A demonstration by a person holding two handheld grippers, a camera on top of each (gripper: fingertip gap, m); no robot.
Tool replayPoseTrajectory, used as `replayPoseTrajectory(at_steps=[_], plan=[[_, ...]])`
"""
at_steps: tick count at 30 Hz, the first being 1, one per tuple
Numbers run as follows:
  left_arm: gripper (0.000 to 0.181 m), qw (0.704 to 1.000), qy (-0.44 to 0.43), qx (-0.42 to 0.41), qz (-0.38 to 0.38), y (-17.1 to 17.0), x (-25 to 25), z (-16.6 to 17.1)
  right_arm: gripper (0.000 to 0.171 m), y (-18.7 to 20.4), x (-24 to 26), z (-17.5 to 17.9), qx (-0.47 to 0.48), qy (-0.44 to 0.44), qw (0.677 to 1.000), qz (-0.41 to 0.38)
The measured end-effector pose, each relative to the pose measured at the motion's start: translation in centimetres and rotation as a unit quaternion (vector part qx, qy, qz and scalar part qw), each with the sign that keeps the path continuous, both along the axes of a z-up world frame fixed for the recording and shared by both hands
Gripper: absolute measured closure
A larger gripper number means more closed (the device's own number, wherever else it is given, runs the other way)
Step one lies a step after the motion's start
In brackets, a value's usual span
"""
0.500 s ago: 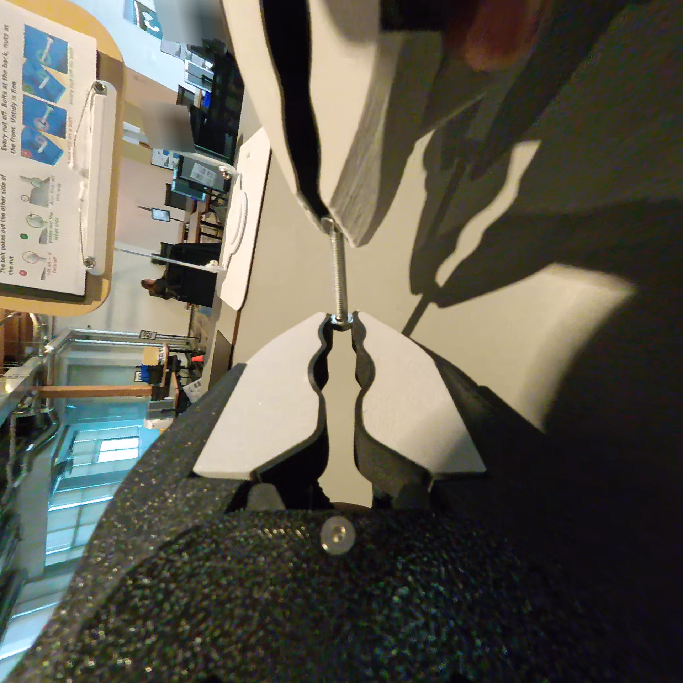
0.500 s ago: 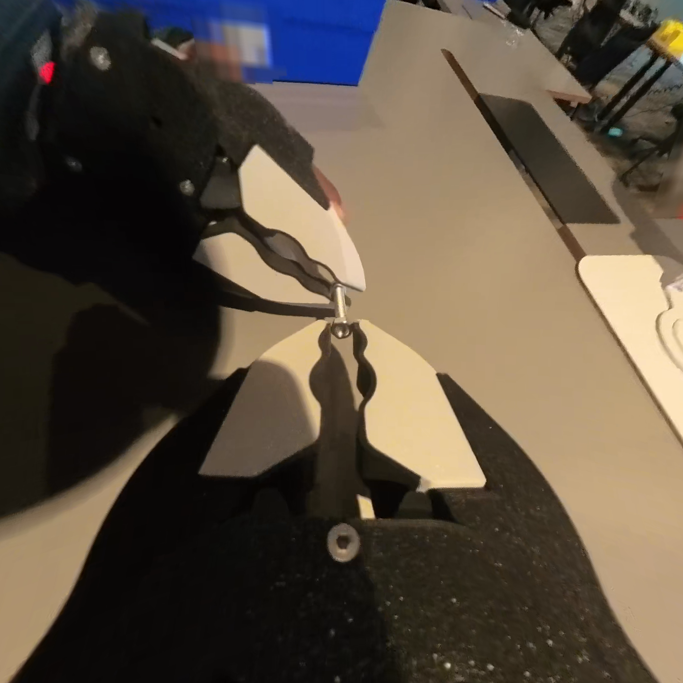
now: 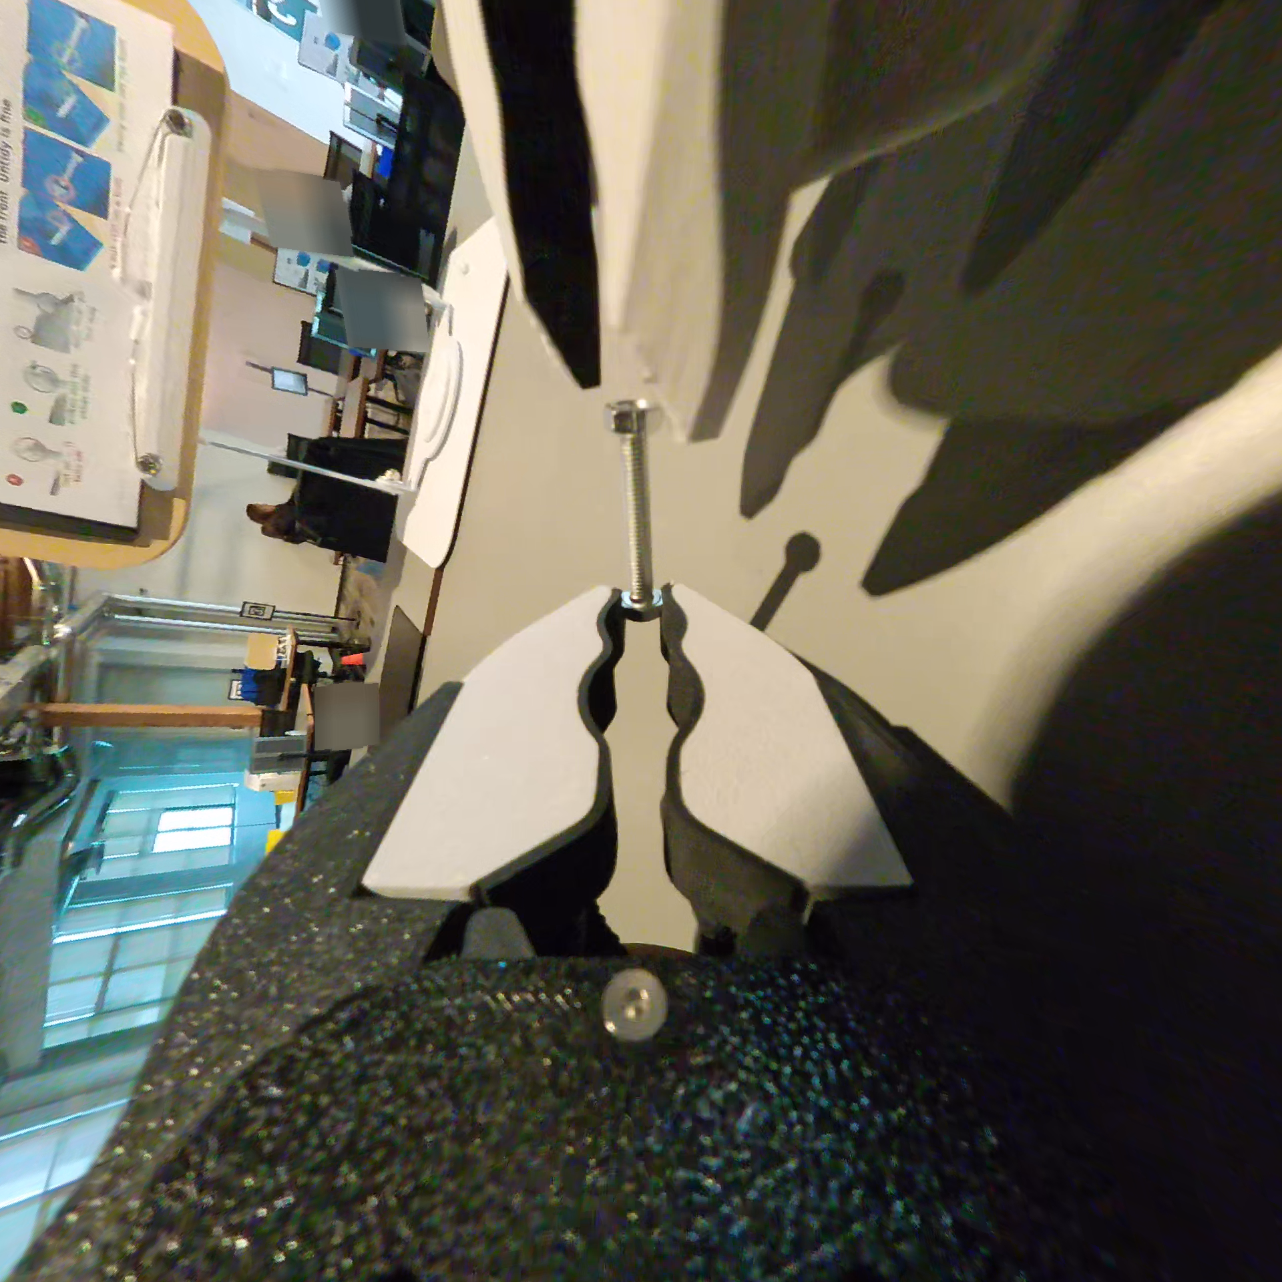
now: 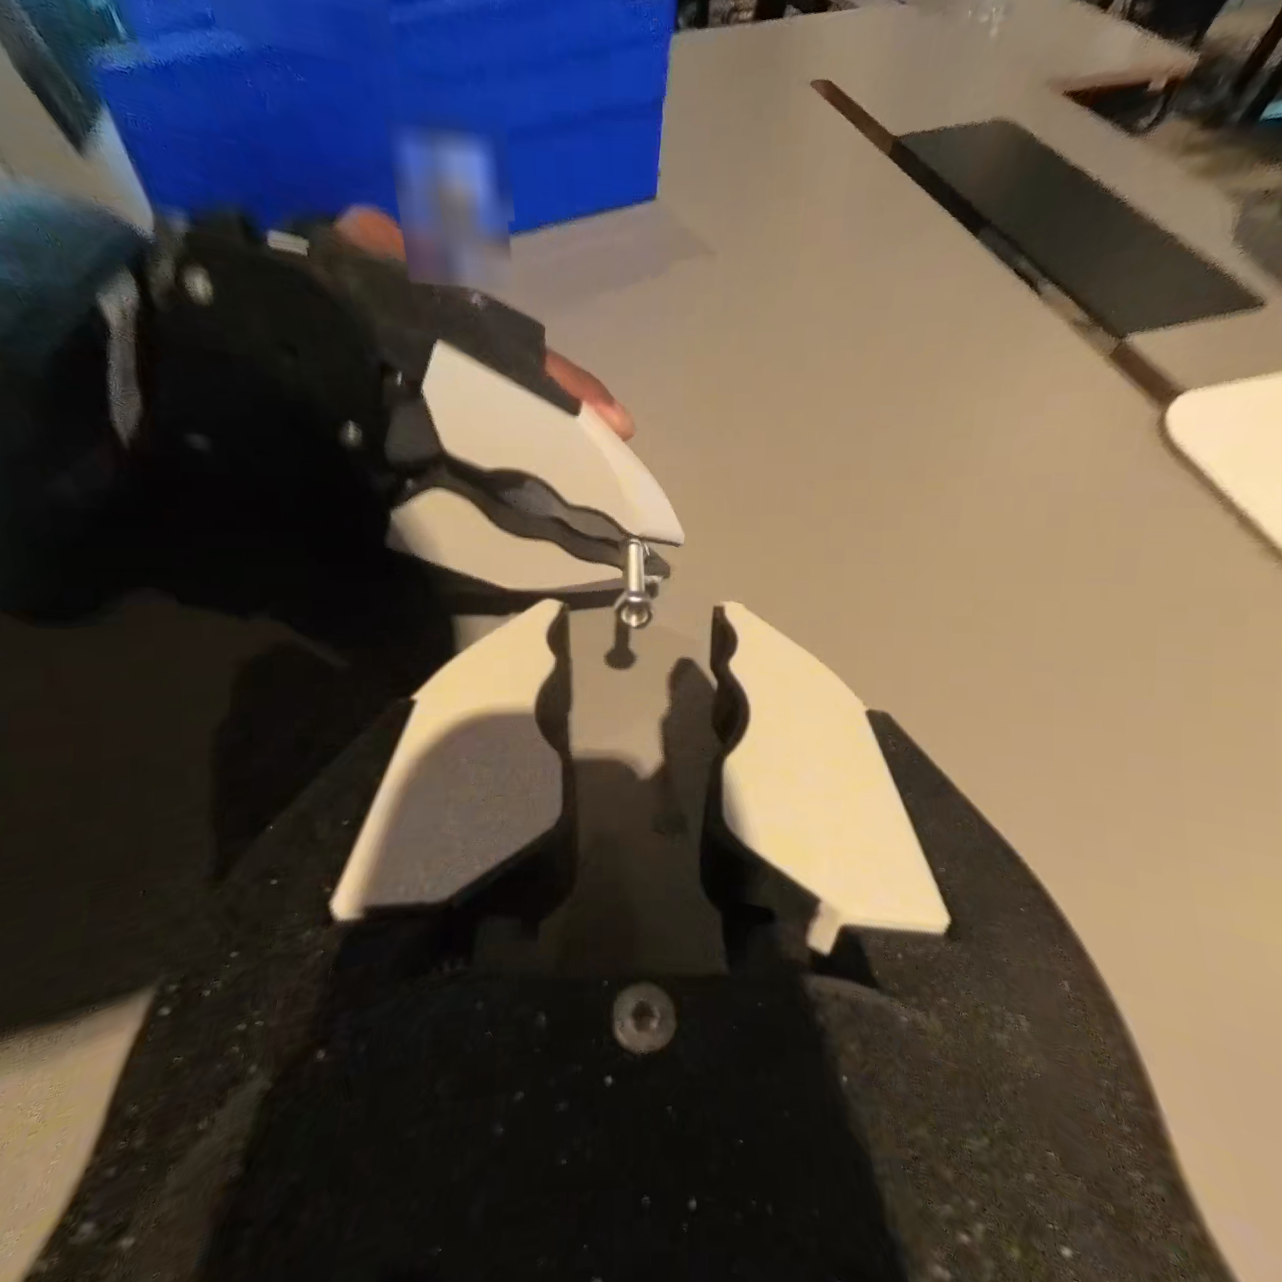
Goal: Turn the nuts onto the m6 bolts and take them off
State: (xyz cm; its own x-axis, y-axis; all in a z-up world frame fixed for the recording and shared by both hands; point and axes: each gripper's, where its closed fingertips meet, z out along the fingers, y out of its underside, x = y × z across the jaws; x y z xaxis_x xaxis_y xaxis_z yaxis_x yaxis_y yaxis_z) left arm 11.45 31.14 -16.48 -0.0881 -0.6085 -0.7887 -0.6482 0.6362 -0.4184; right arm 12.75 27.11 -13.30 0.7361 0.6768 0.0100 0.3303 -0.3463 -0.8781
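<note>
In the left wrist view my left gripper (image 3: 642, 602) is shut on a steel nut (image 3: 643, 605) threaded on the end of an M6 bolt (image 3: 637, 513). The bolt sticks straight out from the tips, with its hex head (image 3: 626, 416) free just below a white finger (image 3: 666, 243) of the right gripper. In the right wrist view my right gripper (image 4: 638, 610) is open, its jaws standing apart on either side of the bolt head (image 4: 633, 614) without touching it. The left gripper (image 4: 648, 555) comes in from the left, held by a hand.
A grey table (image 4: 867, 485) lies under both grippers. A blue crate (image 4: 388, 104) stands at the back, a black mat (image 4: 1082, 229) and a white board (image 4: 1235, 451) to the right. An instruction sheet on a wooden clipboard (image 3: 69, 277) stands beyond the table. About 6 cm separates my left fingertips from my right.
My right gripper has opened and let go of the bolt head, then drawn back a little. The left gripper still holds the nut with the bolt in it.
</note>
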Motion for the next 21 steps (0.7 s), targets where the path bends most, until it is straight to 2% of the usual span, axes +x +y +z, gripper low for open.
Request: replayPoseTrajectory(at_steps=[5,12,14,16,19,21], plan=[[0.171,1.000,0.010,-0.015,-0.009,-0.25,-0.09,-0.37,0.140,-0.50,-0.18,-0.99,0.066,-0.131,0.988,0.041],[0.171,0.999,0.029,-0.001,-0.022,-0.69,-0.04,-0.76,0.161,-0.45,-0.39,-0.97,0.073,-0.137,0.987,0.034],[0.171,0.999,0.031,0.017,-0.018,-0.48,-0.10,-0.64,0.161,-0.31,-0.40,-1.04,0.044,-0.109,0.993,0.016],[0.171,0.998,0.035,0.043,-0.011,-0.18,-0.16,-0.37,0.161,-0.09,-0.30,-1.05,-0.016,-0.035,0.999,-0.022],[0.171,0.998,0.033,0.054,-0.009,-0.15,-0.16,-0.24,0.161,-0.14,-0.55,-0.72,-0.117,0.132,0.982,-0.064],[0.171,0.999,0.025,0.039,-0.008,-0.23,-0.09,-0.18,0.161,-0.11,-0.55,-0.38,-0.124,0.170,0.976,-0.055]])
